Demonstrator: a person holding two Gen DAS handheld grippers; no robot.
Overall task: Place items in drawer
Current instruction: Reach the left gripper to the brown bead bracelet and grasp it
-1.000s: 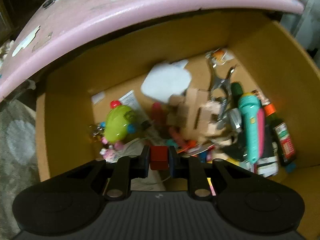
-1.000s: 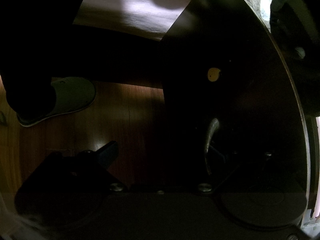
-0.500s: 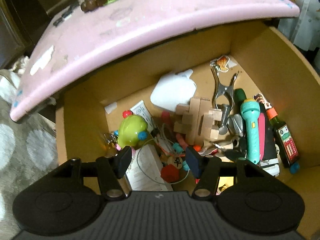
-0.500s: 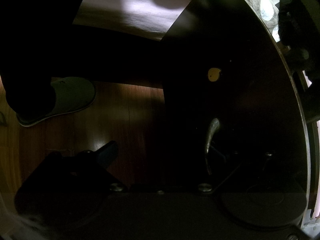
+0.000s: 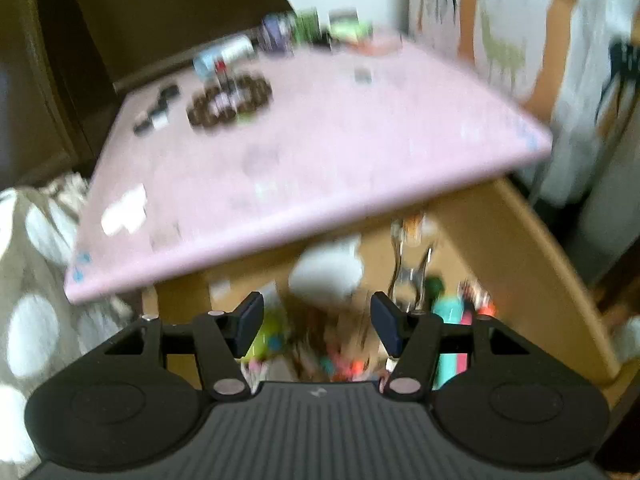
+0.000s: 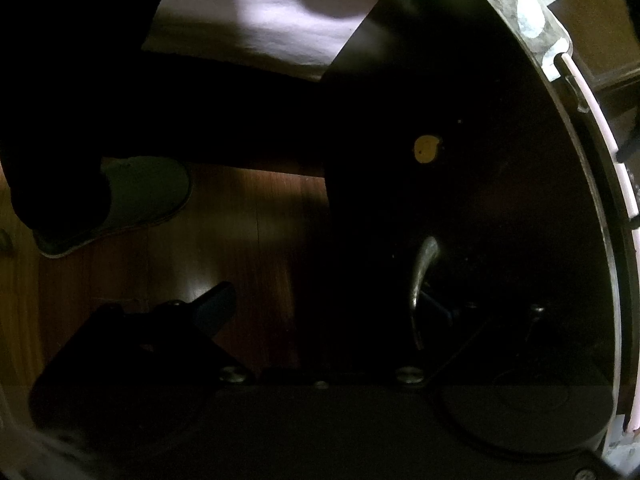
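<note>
My left gripper (image 5: 316, 320) hangs open and empty above the tan drawer (image 5: 512, 264), which stands pulled out under the pink table top (image 5: 304, 152). The view is blurred. Among the clutter in the drawer I make out a white piece (image 5: 326, 276), metal tongs (image 5: 408, 276), a teal flashlight (image 5: 450, 312) and a green toy (image 5: 264, 336). The right wrist view is very dark. My right gripper (image 6: 326, 308) stands with its fingers wide apart against a dark panel. A metal handle (image 6: 424, 276) on that panel sits beside its right finger, and nothing lies between the fingers.
On the pink table lie a brown bead bracelet (image 5: 230, 100), small black pieces (image 5: 156, 114) and bottles (image 5: 280, 32) at the back. A spotted rug (image 5: 32, 320) lies to the left. A slippered foot (image 6: 132, 200) stands on the wooden floor (image 6: 248, 248).
My left gripper opened and let the red block fall into the drawer. It then rose and tipped up, bringing the table top into view. The right gripper has not moved.
</note>
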